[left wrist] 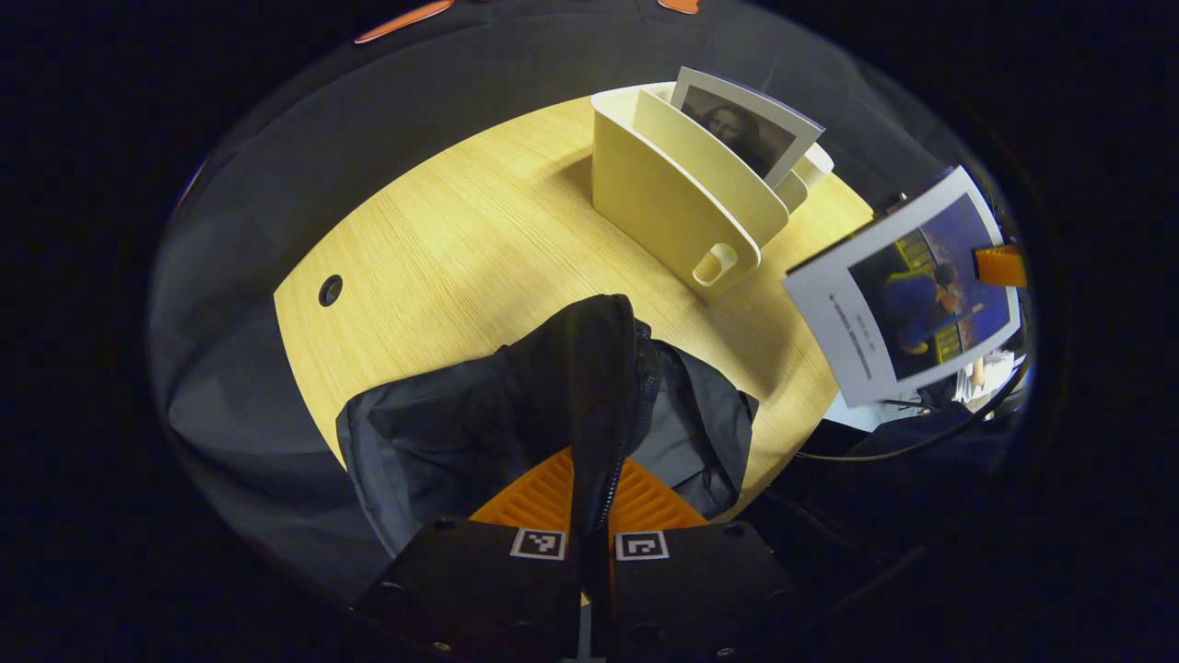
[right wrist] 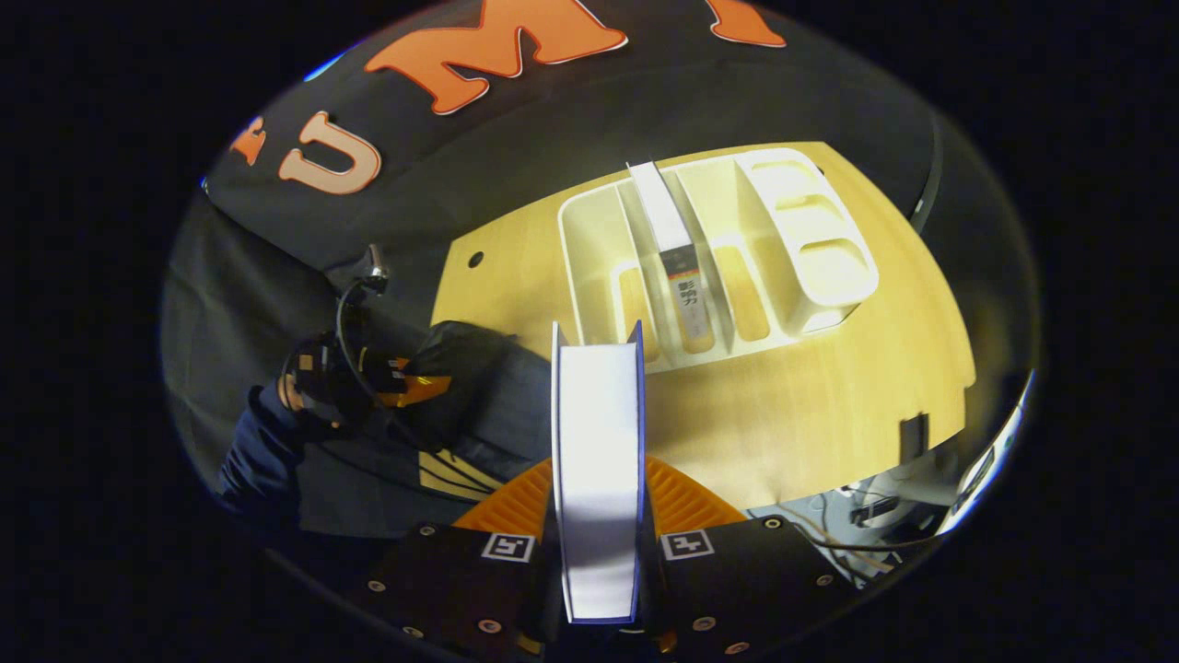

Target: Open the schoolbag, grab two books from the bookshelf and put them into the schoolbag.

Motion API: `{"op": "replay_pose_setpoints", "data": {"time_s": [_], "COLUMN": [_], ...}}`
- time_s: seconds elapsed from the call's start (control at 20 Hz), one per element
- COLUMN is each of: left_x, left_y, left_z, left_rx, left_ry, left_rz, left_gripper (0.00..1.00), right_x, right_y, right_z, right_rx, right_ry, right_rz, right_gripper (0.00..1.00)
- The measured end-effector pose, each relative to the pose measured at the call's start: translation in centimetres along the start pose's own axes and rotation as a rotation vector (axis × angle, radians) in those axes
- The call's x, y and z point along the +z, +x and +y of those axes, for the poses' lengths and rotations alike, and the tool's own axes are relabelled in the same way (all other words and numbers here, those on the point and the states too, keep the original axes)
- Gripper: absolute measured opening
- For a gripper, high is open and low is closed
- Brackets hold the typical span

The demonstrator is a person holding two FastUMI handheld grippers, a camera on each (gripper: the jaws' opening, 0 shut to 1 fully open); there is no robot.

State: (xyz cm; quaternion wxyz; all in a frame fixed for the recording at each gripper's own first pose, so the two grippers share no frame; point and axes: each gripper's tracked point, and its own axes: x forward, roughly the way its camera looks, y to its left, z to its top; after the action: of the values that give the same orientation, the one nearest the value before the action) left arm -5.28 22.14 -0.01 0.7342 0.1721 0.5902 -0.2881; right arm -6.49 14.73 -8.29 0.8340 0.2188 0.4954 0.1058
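Note:
In the left gripper view my left gripper [left wrist: 591, 516] is shut on the raised edge of the dark schoolbag [left wrist: 461, 433], holding its mouth up over the wooden table [left wrist: 442, 249]. Behind it the cream bookshelf [left wrist: 682, 203] holds one book [left wrist: 746, 129]. At the right of that view a blue-covered book [left wrist: 907, 295] hangs in the air, held by the other gripper. In the right gripper view my right gripper [right wrist: 597, 534] is shut on that book [right wrist: 597, 460], seen edge-on. Beyond it stands the bookshelf [right wrist: 728, 249] with the remaining book [right wrist: 677, 267], and the schoolbag [right wrist: 479, 396] lies at the left.
The right gripper view shows a gloved hand and sleeve [right wrist: 276, 433] holding the left gripper at the bag. A round cable hole [left wrist: 330, 290] marks the table's far left. Cables and clutter [right wrist: 866, 506] lie beyond the table's right edge.

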Motion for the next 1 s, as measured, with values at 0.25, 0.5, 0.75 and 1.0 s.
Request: {"op": "replay_pose_setpoints", "data": {"time_s": [0.25,0.5,0.75,1.0], "left_x": [0.0,-0.2,0.0,0.0], "left_y": [-0.3,-0.7,-2.0,-2.6], "left_z": [-0.1,-0.4,-0.1,-0.2], "left_rx": [0.011,0.007,0.025,0.028], "left_ry": [-0.018,-0.050,-0.055,-0.082], "left_rz": [-0.027,-0.063,-0.090,-0.121], "left_gripper": [0.05,0.06,0.06,0.06], "right_x": [-1.0,-1.2,-1.5,-0.8], "right_y": [1.4,4.6,8.3,11.1], "right_z": [0.5,1.2,2.7,5.9], "right_rx": [0.070,0.201,0.272,0.370], "right_ry": [0.034,0.178,0.197,0.231], "right_rz": [-0.036,-0.066,-0.070,-0.083], "right_gripper": [0.35,0.35,0.34,0.34]}}
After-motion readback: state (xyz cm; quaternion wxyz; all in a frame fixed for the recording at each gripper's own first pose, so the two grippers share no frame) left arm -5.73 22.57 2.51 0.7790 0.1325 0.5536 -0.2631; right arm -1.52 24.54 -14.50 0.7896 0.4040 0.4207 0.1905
